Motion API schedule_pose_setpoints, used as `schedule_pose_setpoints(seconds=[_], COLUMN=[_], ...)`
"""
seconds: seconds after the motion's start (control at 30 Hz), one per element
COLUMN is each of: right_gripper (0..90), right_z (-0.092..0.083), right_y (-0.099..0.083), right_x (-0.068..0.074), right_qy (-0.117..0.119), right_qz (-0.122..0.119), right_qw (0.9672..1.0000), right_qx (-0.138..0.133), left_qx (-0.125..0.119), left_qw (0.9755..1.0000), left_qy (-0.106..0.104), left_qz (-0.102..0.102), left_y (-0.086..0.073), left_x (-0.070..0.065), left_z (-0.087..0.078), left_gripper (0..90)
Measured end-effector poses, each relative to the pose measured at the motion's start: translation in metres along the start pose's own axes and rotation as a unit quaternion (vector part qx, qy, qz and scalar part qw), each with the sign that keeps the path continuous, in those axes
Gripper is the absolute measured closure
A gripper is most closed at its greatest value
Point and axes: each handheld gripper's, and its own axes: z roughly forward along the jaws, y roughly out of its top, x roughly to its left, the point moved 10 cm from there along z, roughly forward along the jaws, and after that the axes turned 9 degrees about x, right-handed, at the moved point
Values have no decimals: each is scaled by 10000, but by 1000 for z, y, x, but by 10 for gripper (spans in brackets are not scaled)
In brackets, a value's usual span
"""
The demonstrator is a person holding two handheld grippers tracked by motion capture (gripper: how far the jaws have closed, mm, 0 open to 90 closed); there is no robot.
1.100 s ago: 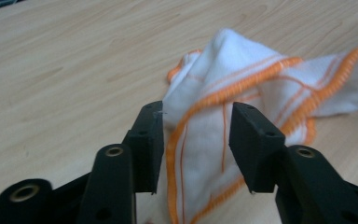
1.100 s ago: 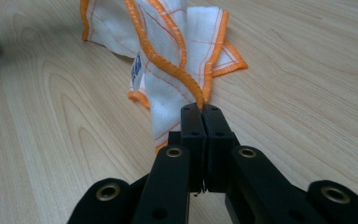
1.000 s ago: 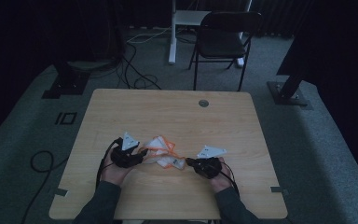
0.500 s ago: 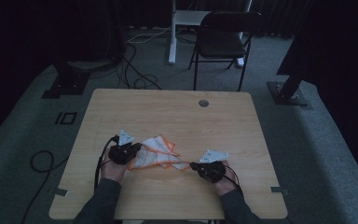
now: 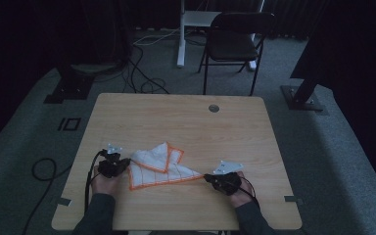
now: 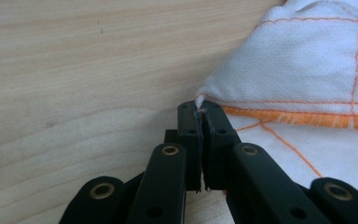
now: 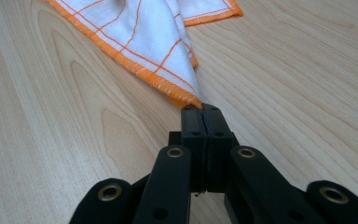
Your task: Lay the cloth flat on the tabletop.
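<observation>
One wooden table [image 5: 186,122] is seen from the high view, and on its near half one white dishcloth [image 5: 159,169] with orange edging and an orange grid is spread, partly folded over itself, between the two hands. A single black folding chair [image 5: 235,41] stands on the floor beyond the table, and one small round grommet [image 5: 214,108] is set near the table's far edge.

The dishcloth is judged to be light, limp and thin: it will sag, crease and slide easily over the smooth wood, and no damage from a firm pinch is to be feared. It is best taken at the hemmed corners, where the stitched edging gives the jaws something to bite.

Two grippers are counted. The left gripper [image 6: 199,108] has just been closing, and its jaws are now pinched on a corner of the cloth's hem. The right gripper [image 7: 202,108] is pressed together on the opposite pointed corner, from which the cloth is drawn taut.
</observation>
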Motion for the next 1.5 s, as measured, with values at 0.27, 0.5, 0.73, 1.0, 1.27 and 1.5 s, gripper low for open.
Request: schedule_pose_setpoints(seconds=[0.27,0.5,0.73,1.0,1.27,1.5], right_gripper=[753,744,793,900,900,877], right_z=[-7,-13,-5,18,38,48], right_y=[4,21,36,57,73,84], right_x=[0,1,-5,-10,-18,-21], right_qy=[89,65,-96,-209,-192,-199], right_qz=[7,-37,60,72,204,158], right_qw=[9998,9990,9986,9985,9983,9987], right_qx=[-181,-447,-521,-500,-517,-446], left_qx=[-322,-535,-535,-465,-454,-379], left_qw=[9991,9974,9961,9942,9933,9935], left_qy=[-45,-119,-269,-498,-511,-485], left_qz=[286,467,642,837,930,955], left_y=[5,9,4,-17,-24,-28], left_x=[-10,-25,-46,-69,-75,-75], left_z=[-20,-36,-37,-25,-16,-10], left_gripper=[668,660,685,729,728,723])
